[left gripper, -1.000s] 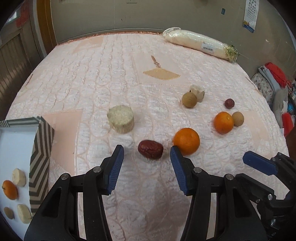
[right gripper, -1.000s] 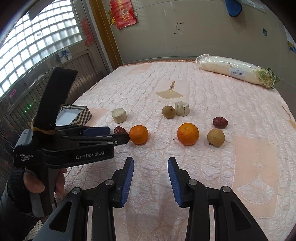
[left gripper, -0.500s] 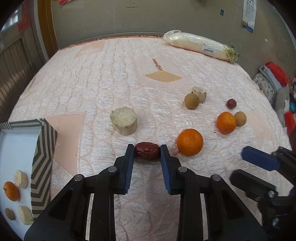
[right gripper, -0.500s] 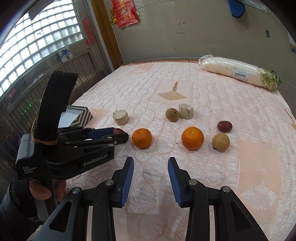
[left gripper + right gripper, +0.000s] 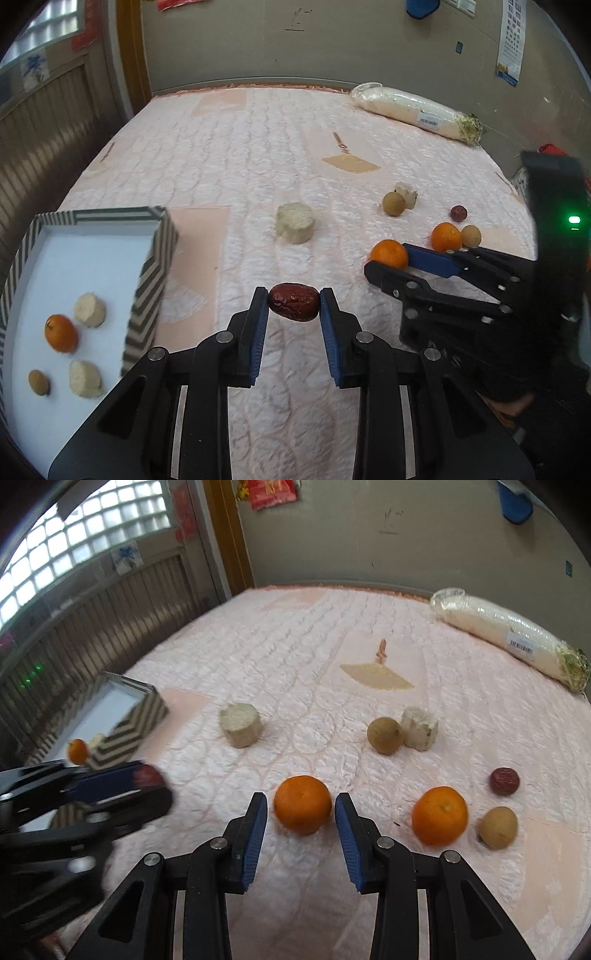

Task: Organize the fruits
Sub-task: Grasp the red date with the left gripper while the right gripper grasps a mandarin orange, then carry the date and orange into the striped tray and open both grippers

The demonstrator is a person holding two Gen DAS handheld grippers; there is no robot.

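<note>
Our left gripper (image 5: 293,304) has its fingers clamped on a red date (image 5: 293,307), pads pressing both its ends, the fruit clear of the quilted bed (image 5: 258,155) as far as we can judge. Off to the left of those fingers sits the striped box (image 5: 147,280), already holding an orange, two pale chunks and a small brown fruit — so part of the sorting is done. Our right gripper (image 5: 300,814) straddles an orange (image 5: 302,805), fingers apart with a gap on either side, nothing gripped yet. Beyond and to the right of those fingers lie another orange (image 5: 439,815), two longans, a second date (image 5: 504,781) and two pale chunks — by our reckoning, more than half the work remains.
</note>
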